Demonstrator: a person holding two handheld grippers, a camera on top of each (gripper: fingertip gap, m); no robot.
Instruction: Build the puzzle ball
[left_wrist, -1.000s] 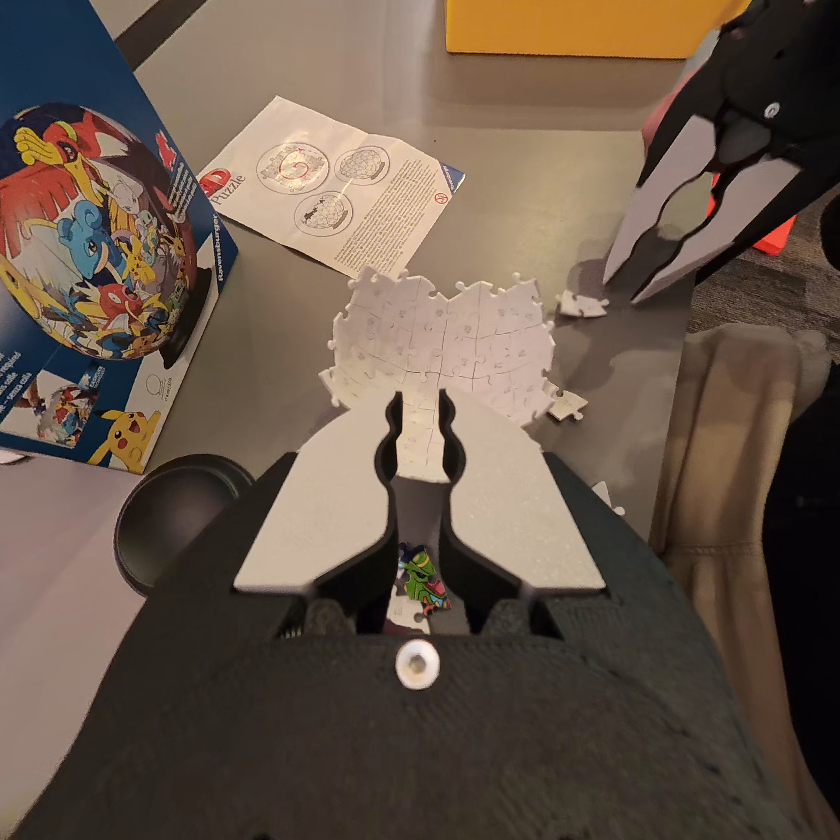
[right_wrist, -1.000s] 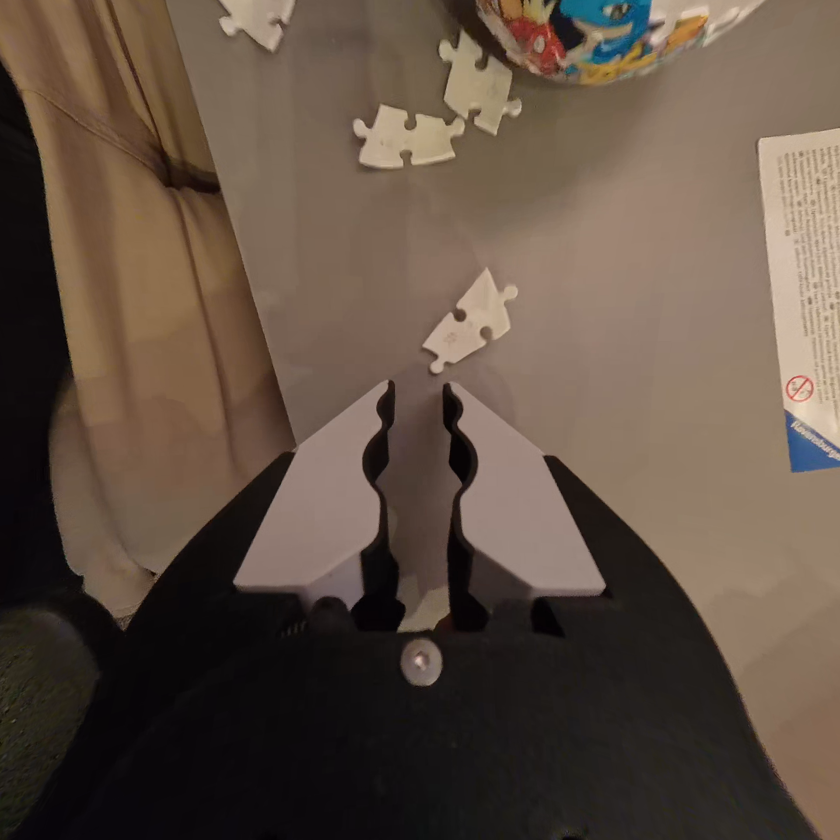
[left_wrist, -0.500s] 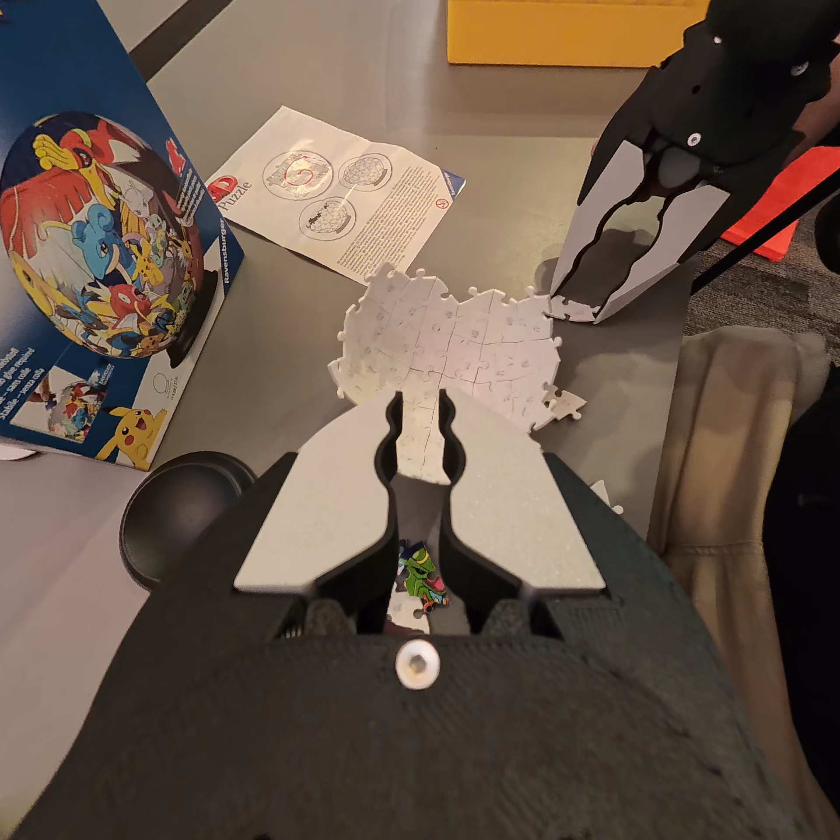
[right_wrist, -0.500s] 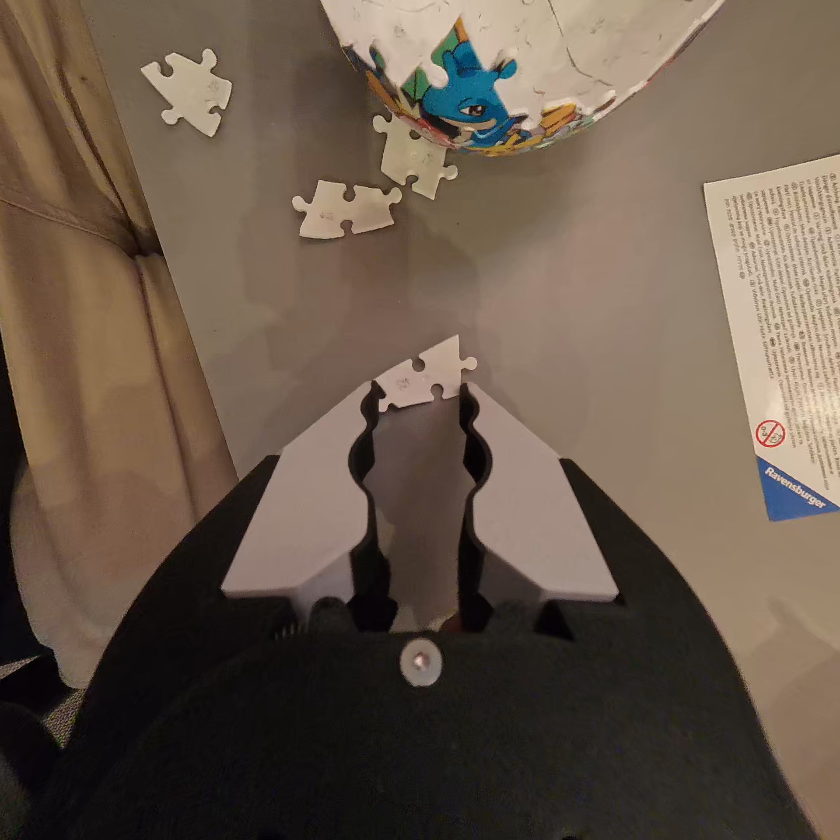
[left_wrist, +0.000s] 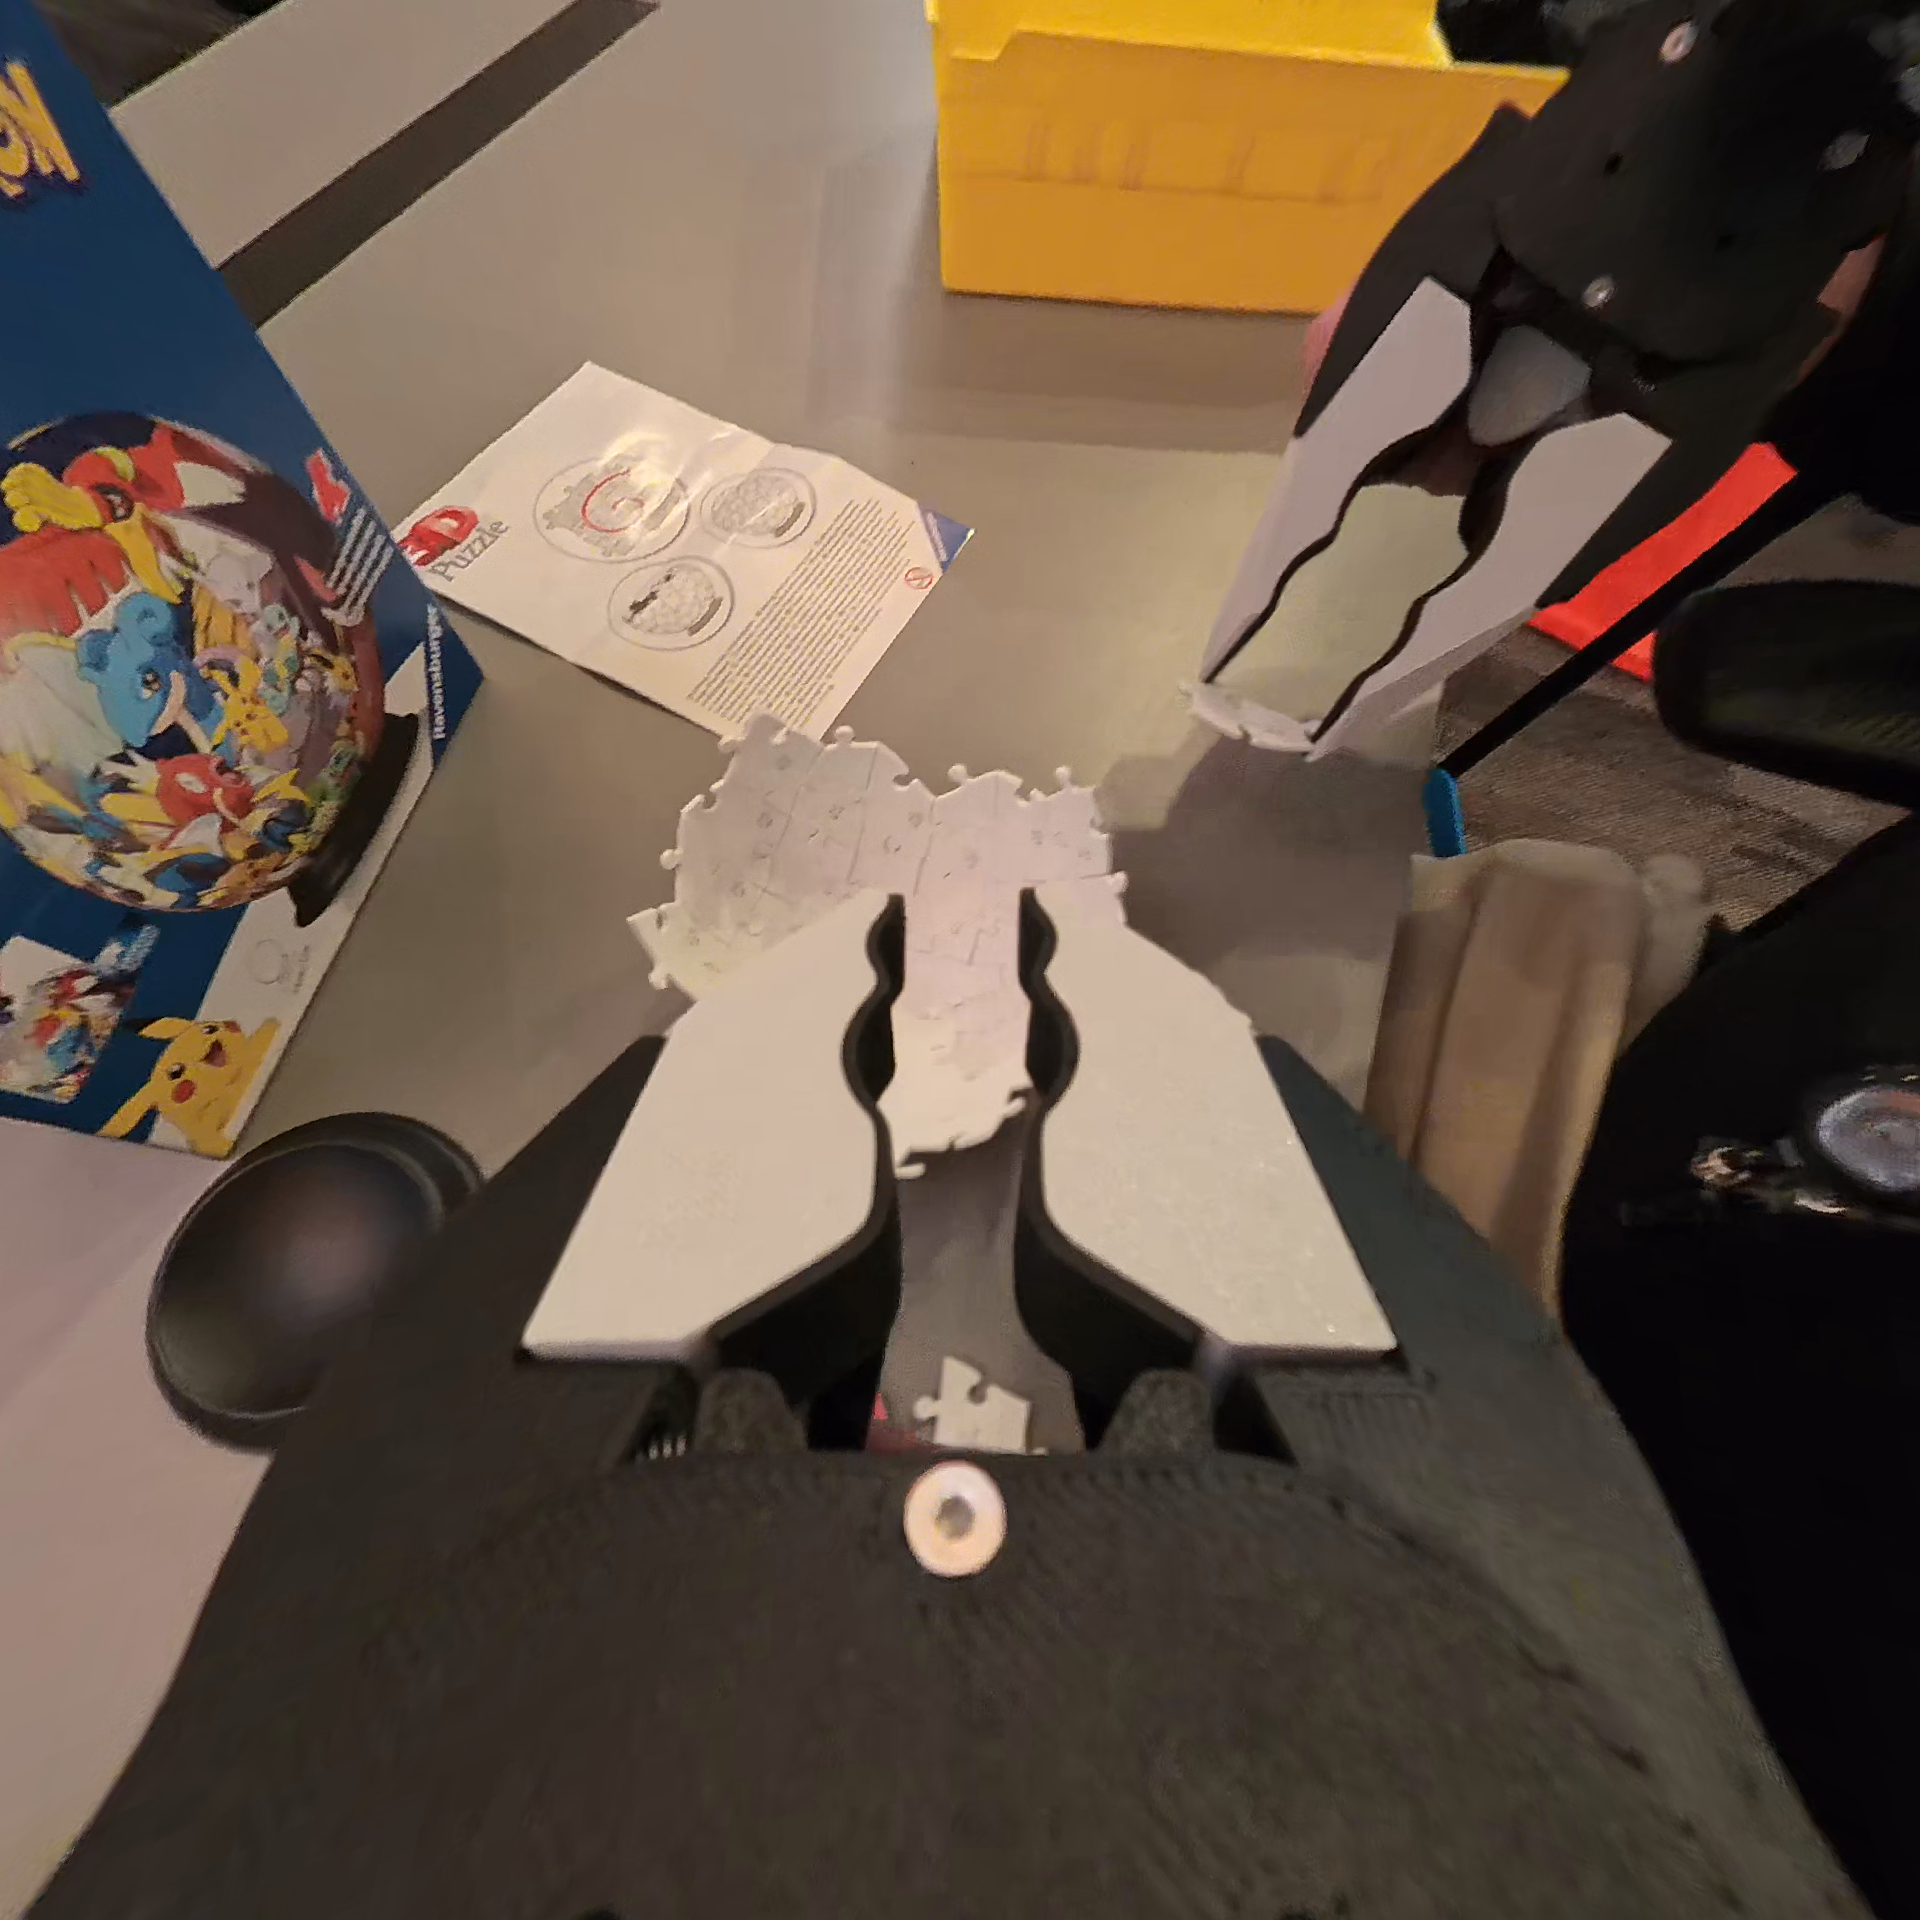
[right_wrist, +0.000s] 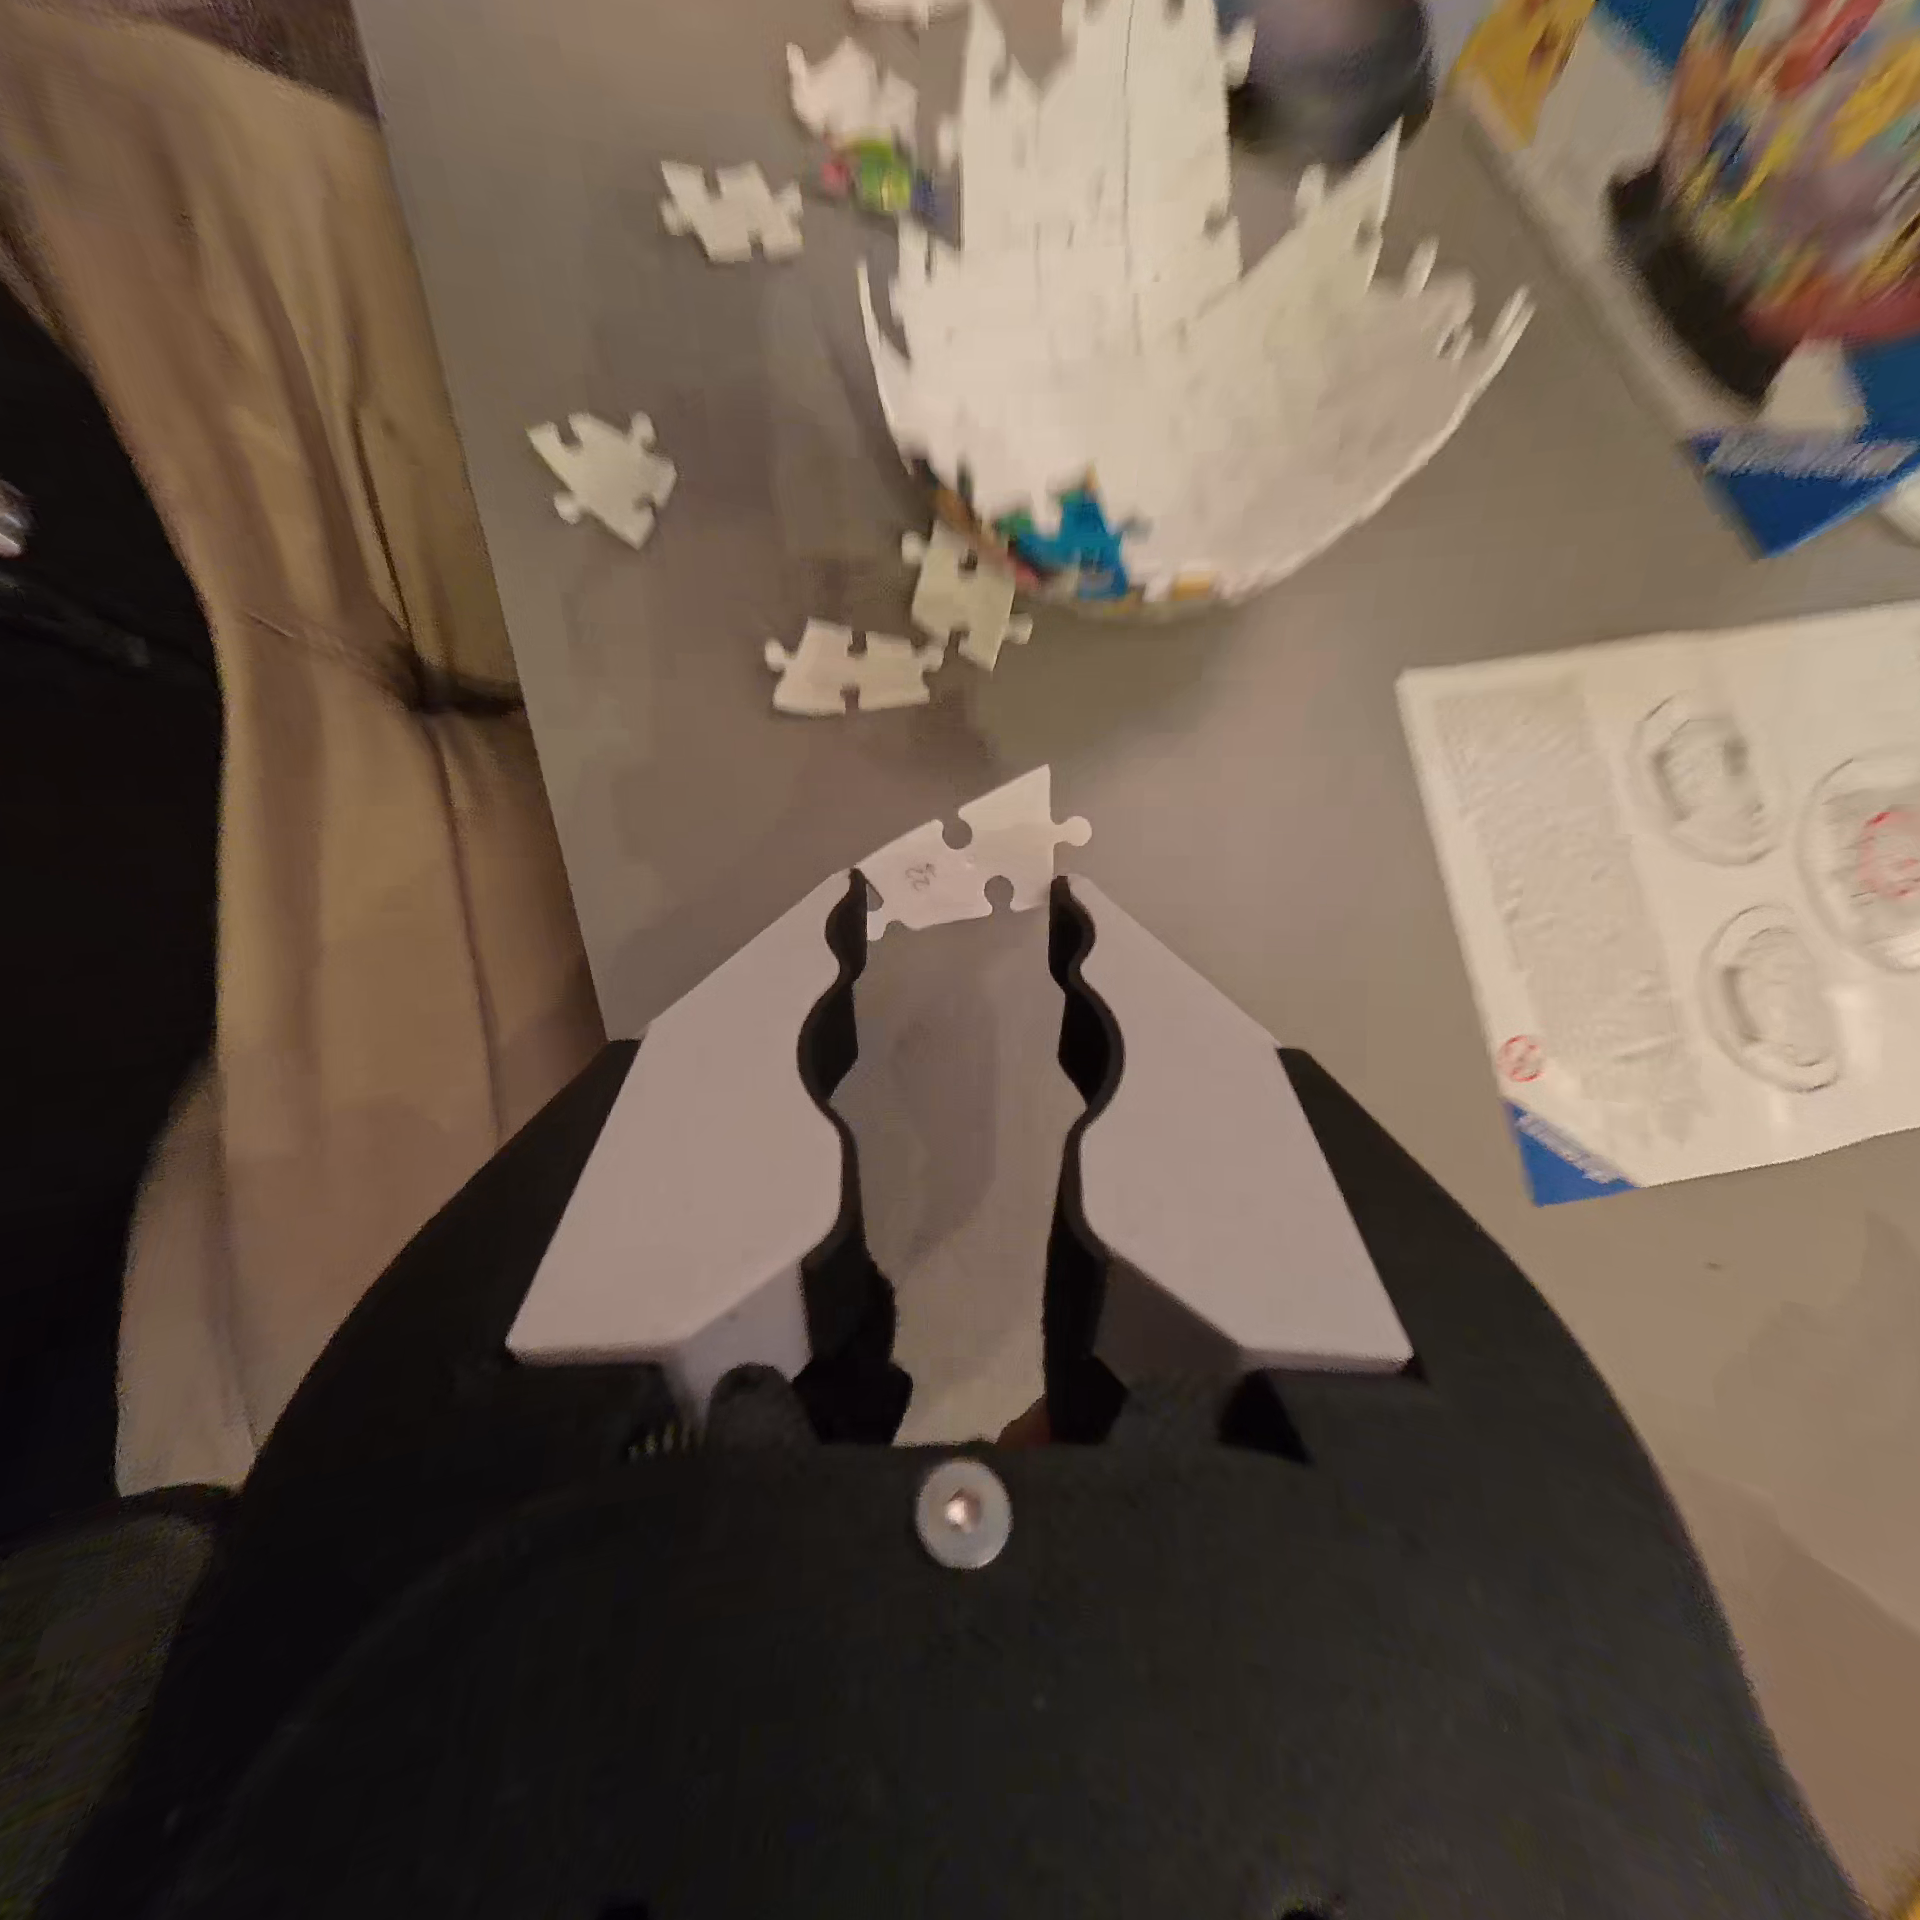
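My left gripper (left_wrist: 961, 914) is shut on the wall of the part-built puzzle ball (left_wrist: 883, 831), a curved shell that shows its white inner side. In the right wrist view the shell (right_wrist: 1143, 416) is blurred, with colourful print at its lower rim. My right gripper (right_wrist: 956, 883) is shut on a white fragment of two joined pieces (right_wrist: 977, 857), held across its fingertips just above the grey table. In the left wrist view the right gripper (left_wrist: 1262, 727) is to the right of the shell, a little apart from it, with the fragment (left_wrist: 1247, 717) at its tips.
Loose white pieces (right_wrist: 608, 473) (right_wrist: 852, 670) (right_wrist: 961, 592) lie near the shell. An instruction sheet (left_wrist: 686, 551), the blue puzzle box (left_wrist: 187, 675), a black round stand (left_wrist: 301, 1247) and a yellow bin (left_wrist: 1195, 177) are on the table. Beige cloth (left_wrist: 1507, 1039) hangs at the right table edge. One gripper's finger ends stand about 15 cm off the other's.
My right gripper came down over the two-piece fragment, closed on it and lifted it, swinging toward the shell. My left gripper kept hold of the shell and shifted slightly.
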